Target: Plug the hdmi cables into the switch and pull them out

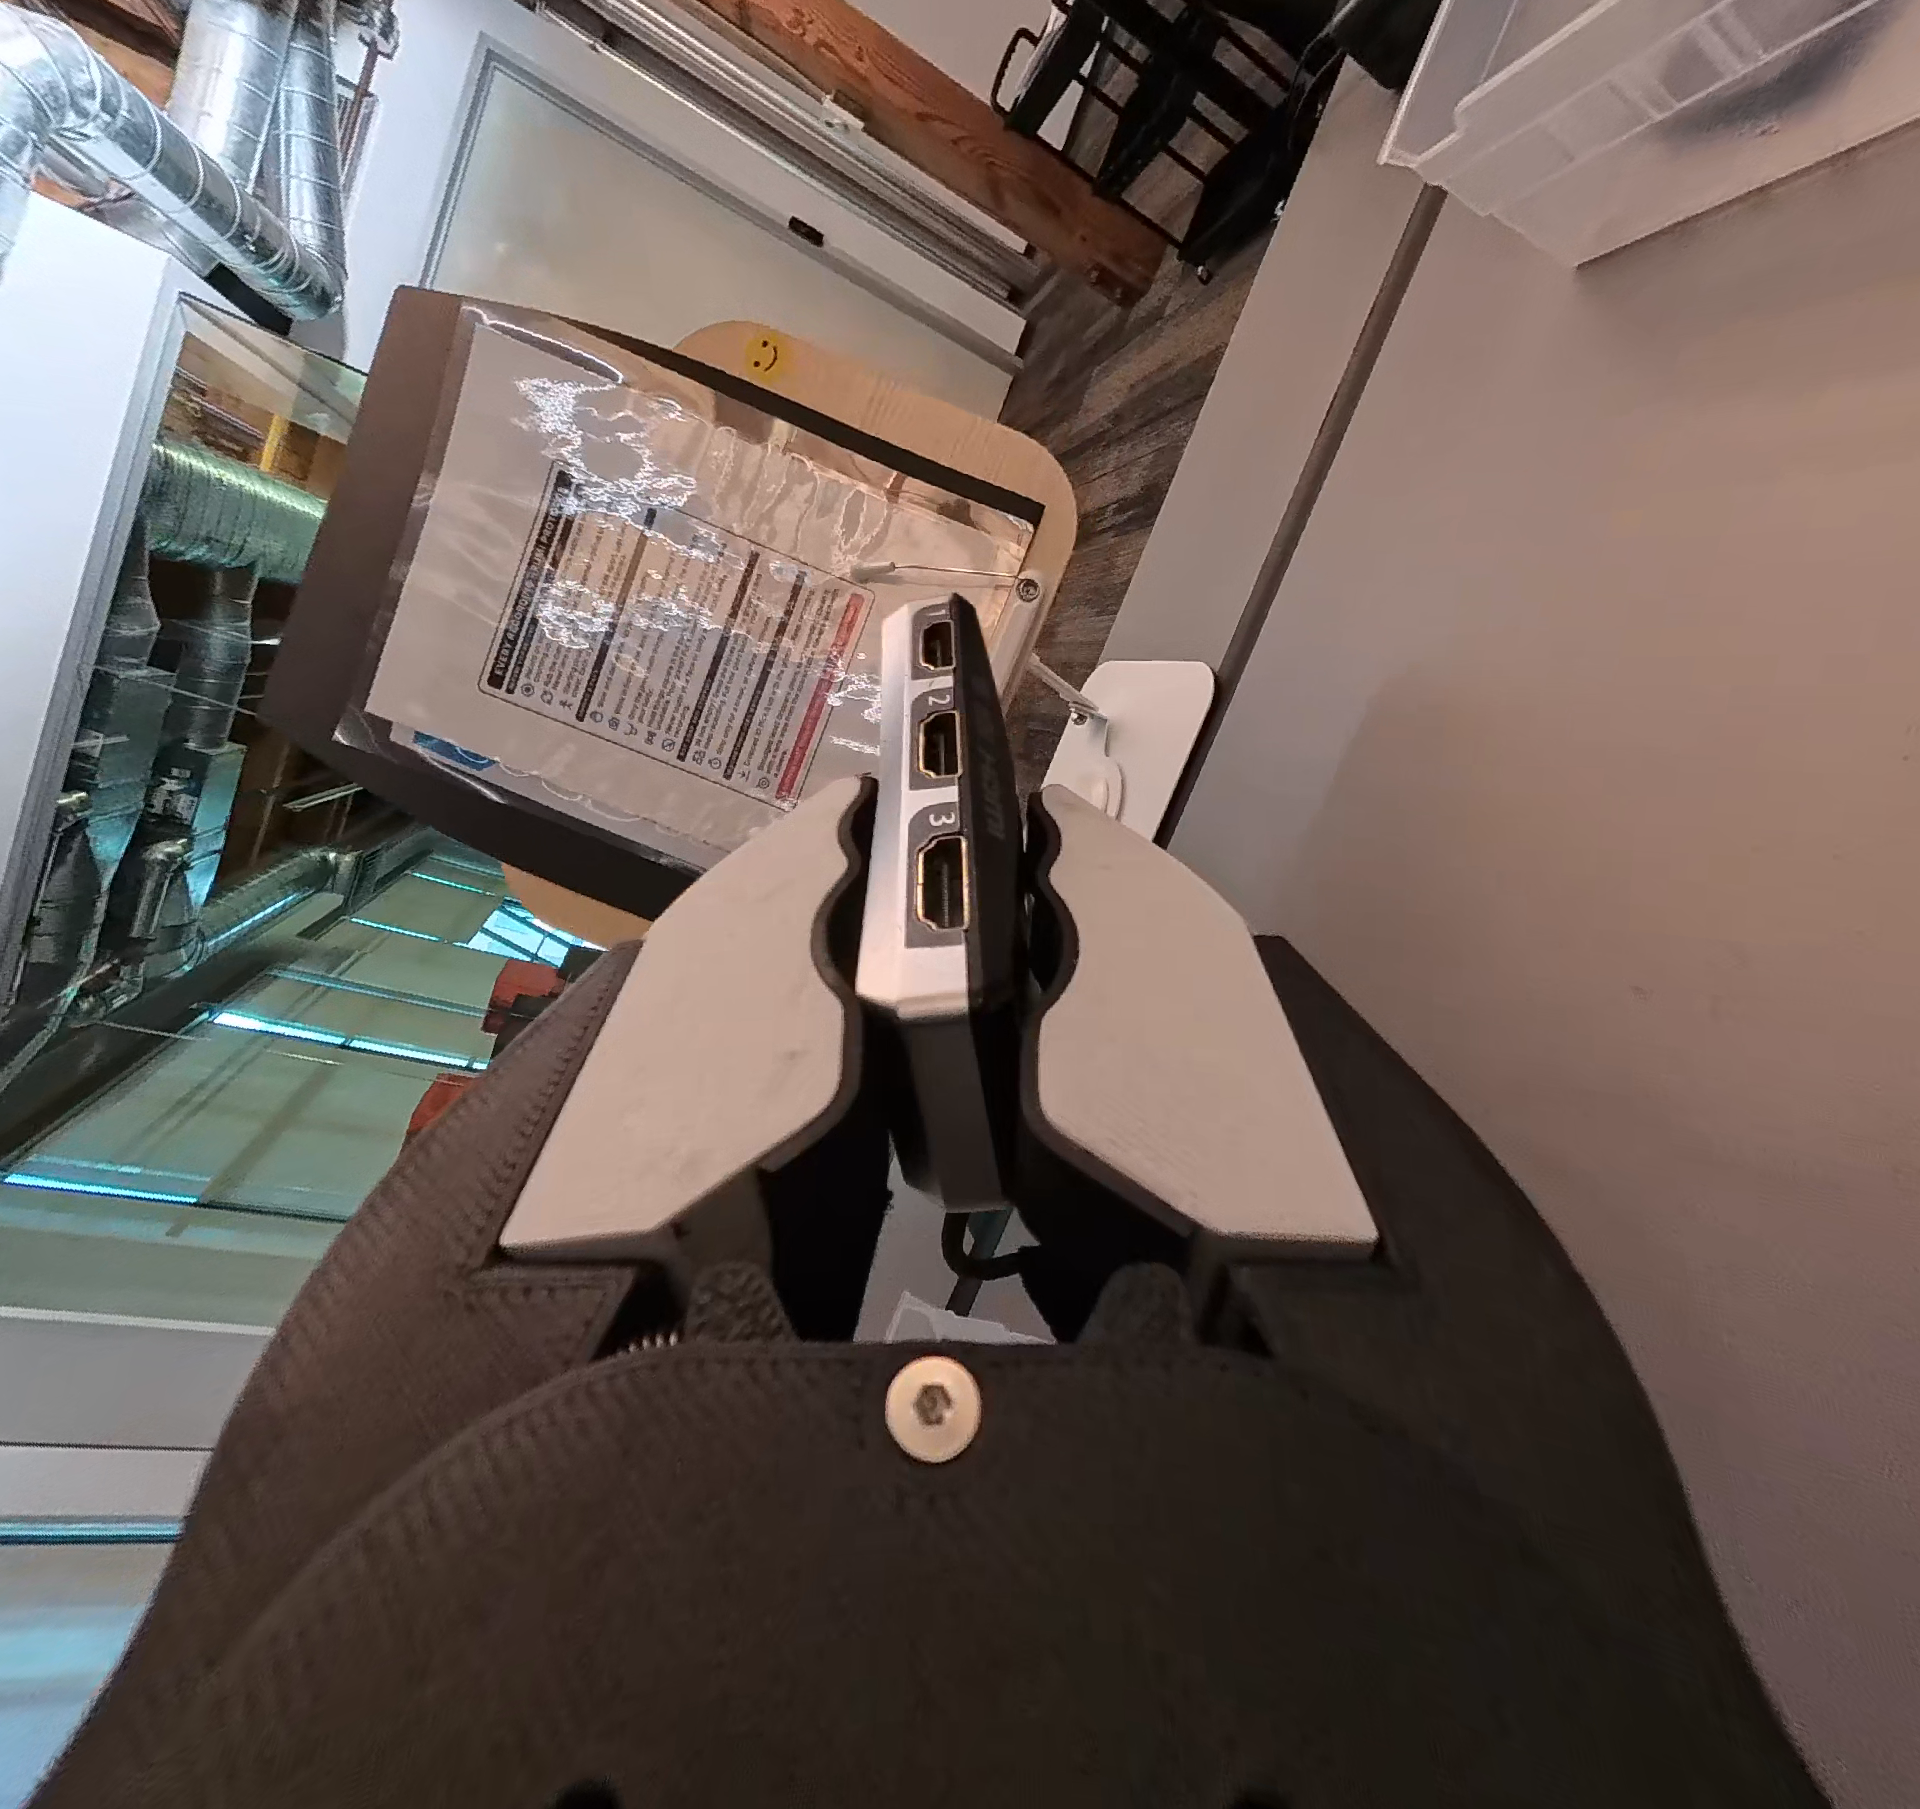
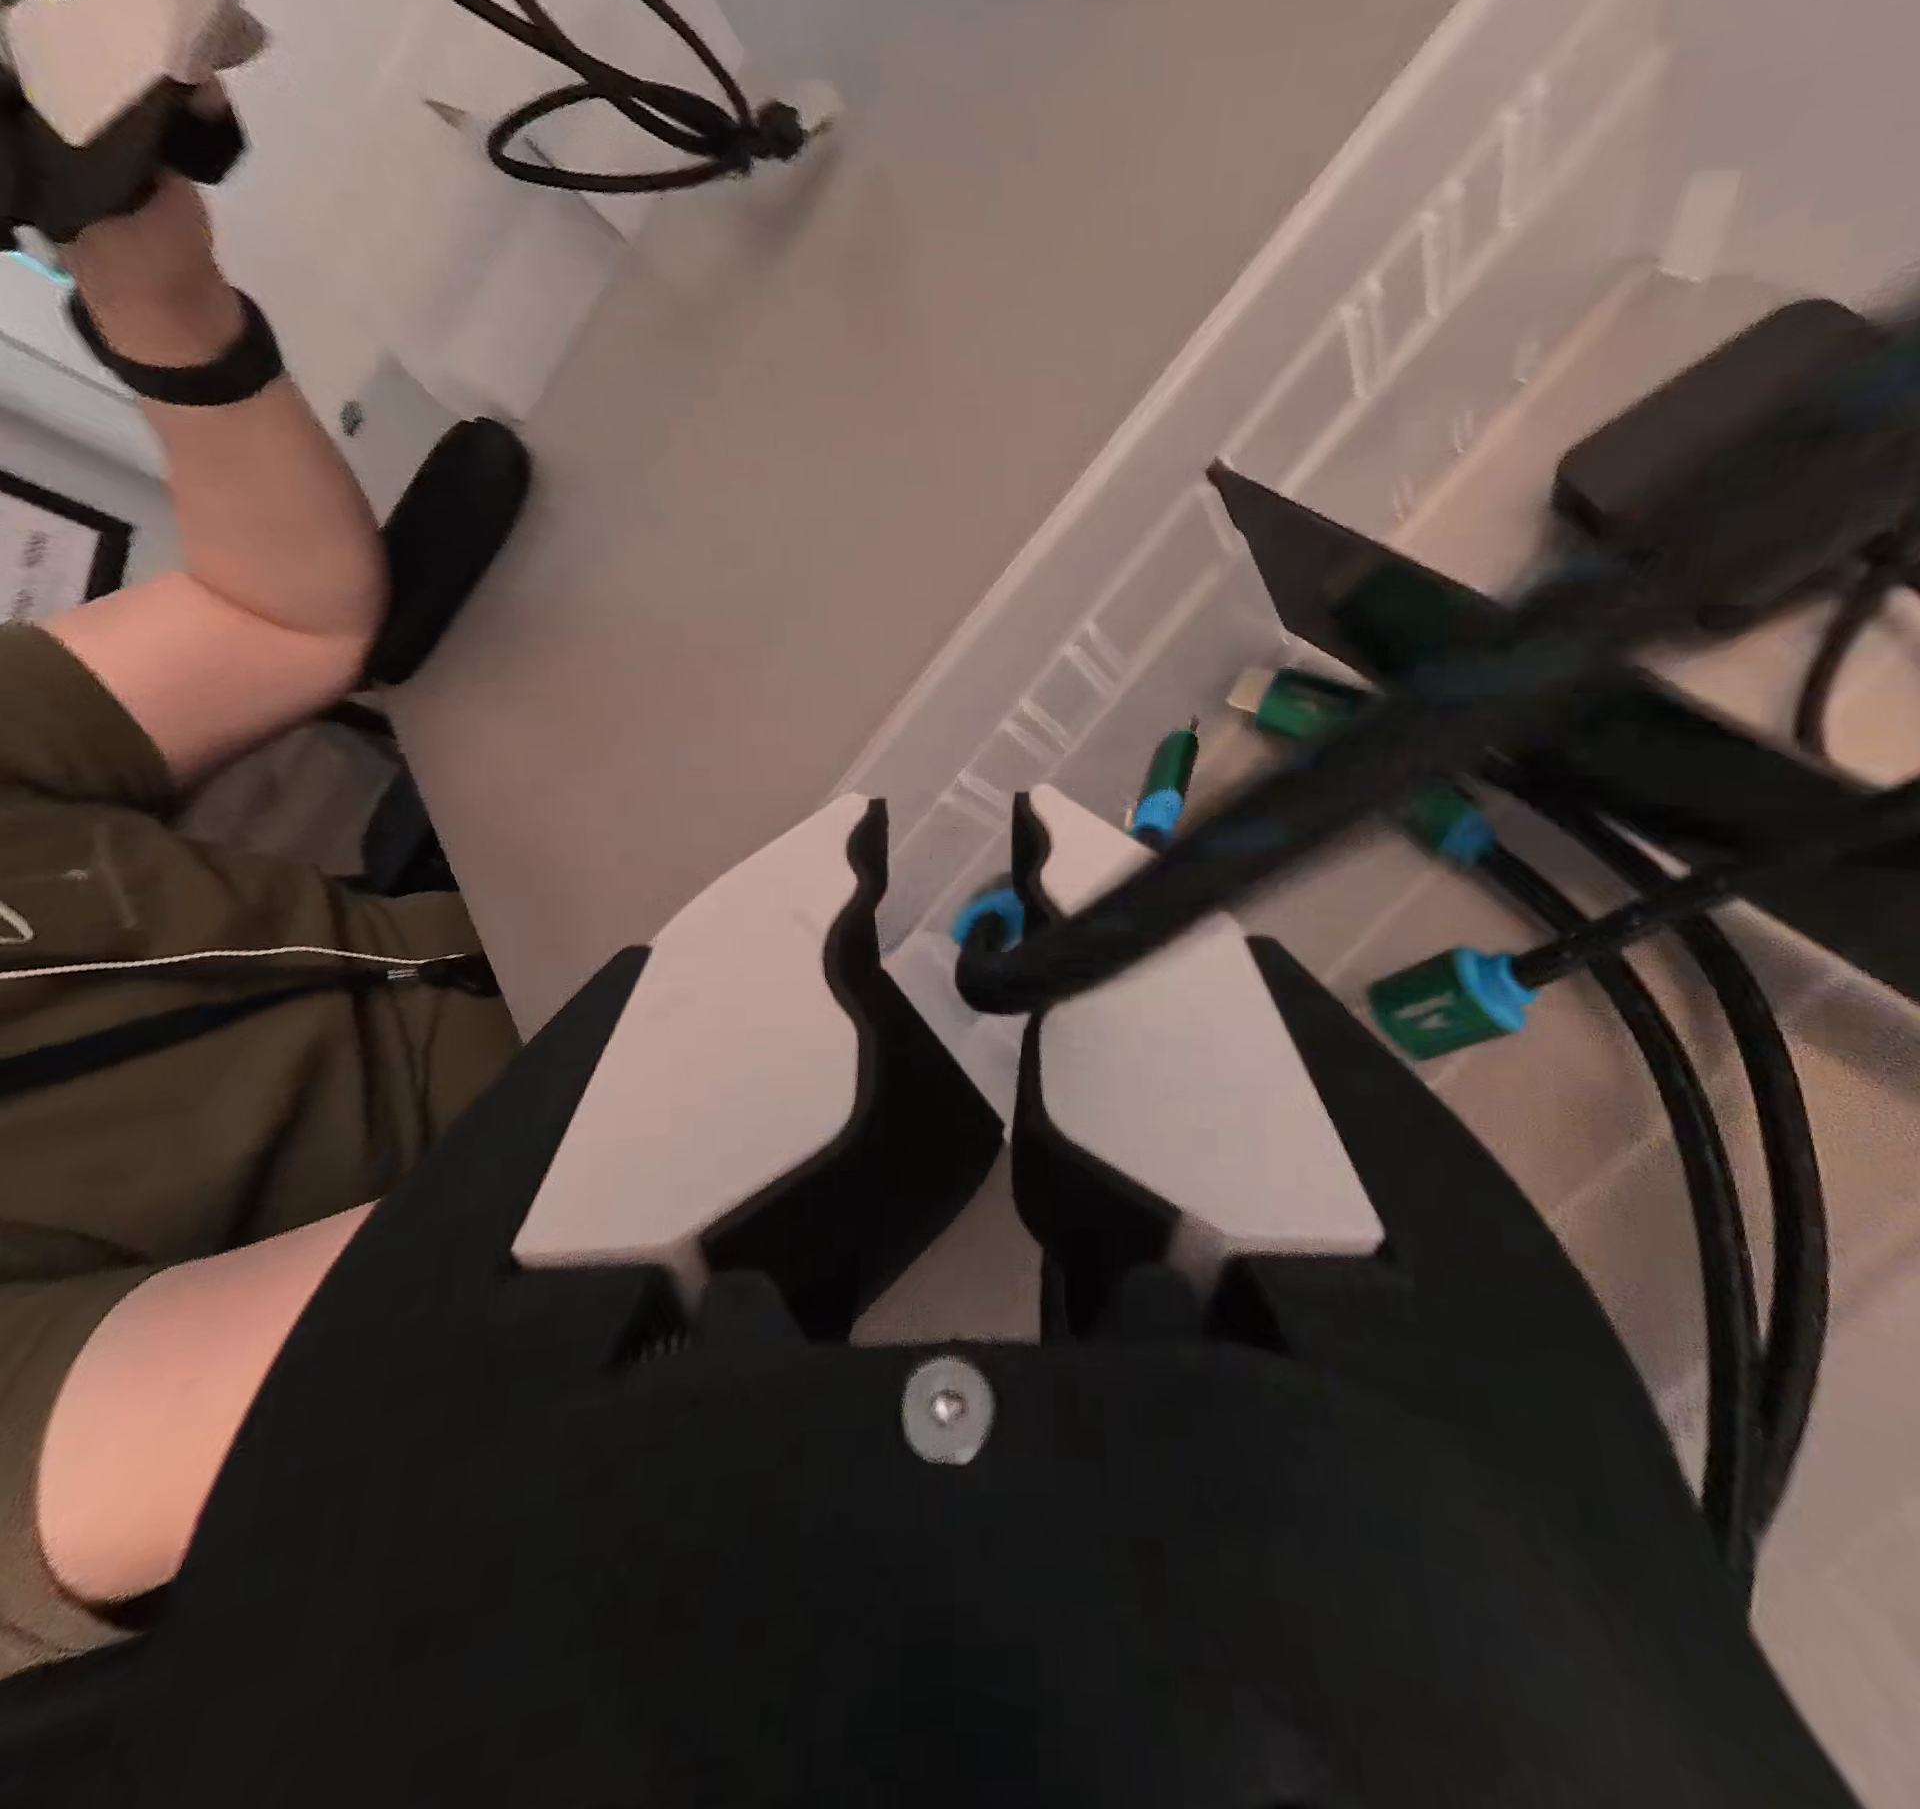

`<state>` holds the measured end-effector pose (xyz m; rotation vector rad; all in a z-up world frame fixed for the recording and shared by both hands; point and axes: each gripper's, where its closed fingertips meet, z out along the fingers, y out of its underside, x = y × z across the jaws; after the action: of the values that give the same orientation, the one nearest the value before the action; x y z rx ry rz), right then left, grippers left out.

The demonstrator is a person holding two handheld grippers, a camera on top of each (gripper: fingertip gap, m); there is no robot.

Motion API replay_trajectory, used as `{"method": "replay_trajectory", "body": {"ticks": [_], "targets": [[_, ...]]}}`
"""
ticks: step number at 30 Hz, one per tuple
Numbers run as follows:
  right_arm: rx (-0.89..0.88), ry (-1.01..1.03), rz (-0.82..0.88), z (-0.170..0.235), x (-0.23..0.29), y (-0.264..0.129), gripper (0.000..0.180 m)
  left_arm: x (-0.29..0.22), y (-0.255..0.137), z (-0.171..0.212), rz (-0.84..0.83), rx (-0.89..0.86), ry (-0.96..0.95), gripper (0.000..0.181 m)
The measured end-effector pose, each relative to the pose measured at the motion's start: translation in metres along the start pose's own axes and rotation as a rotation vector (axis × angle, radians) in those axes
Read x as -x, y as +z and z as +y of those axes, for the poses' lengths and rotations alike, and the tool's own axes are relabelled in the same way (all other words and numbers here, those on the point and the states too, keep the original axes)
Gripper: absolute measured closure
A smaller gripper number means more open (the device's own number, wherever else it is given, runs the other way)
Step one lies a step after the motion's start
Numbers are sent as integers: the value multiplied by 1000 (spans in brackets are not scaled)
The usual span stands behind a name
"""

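Clear bin (image 2: 1299,325) holds the green-plugged cables (image 2: 1444,1001), none yet plugged; beside the bin the right gripper (image 2: 945,866) gapes empty at its rim; away from the bin the left gripper (image 1: 951,855) clamps the switch (image 1: 935,824), three ports vacant.

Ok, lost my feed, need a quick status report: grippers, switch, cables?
Left gripper shut on switch, three ports empty. Right gripper open, over bin. Green-plug HDMI cables tangled inside, none gripped.
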<state>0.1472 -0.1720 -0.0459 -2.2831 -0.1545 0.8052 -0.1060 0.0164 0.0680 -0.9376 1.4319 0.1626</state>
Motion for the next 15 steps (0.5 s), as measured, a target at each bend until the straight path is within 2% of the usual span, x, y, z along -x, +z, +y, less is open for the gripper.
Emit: {"method": "replay_trajectory", "body": {"ticks": [4,5,8,10,12,15], "targets": [[182,93,187,31,-20,-2,168,-3,1,0,10,1,3,155],[210,119,225,36,-25,-4,165,-3,1,0,12,2,4,155],[148,128,264,24,-30,-11,164,-2,0,0,10,4,4,155],[79,103,392,11,-48,-24,151,-1,-1,0,9,3,1,155],[34,66,546,1,-72,-38,130,-1,-1,0,9,3,0,155],[-23,-38,648,-13,-92,-44,128,-2,-1,0,15,5,-1,155]]}}
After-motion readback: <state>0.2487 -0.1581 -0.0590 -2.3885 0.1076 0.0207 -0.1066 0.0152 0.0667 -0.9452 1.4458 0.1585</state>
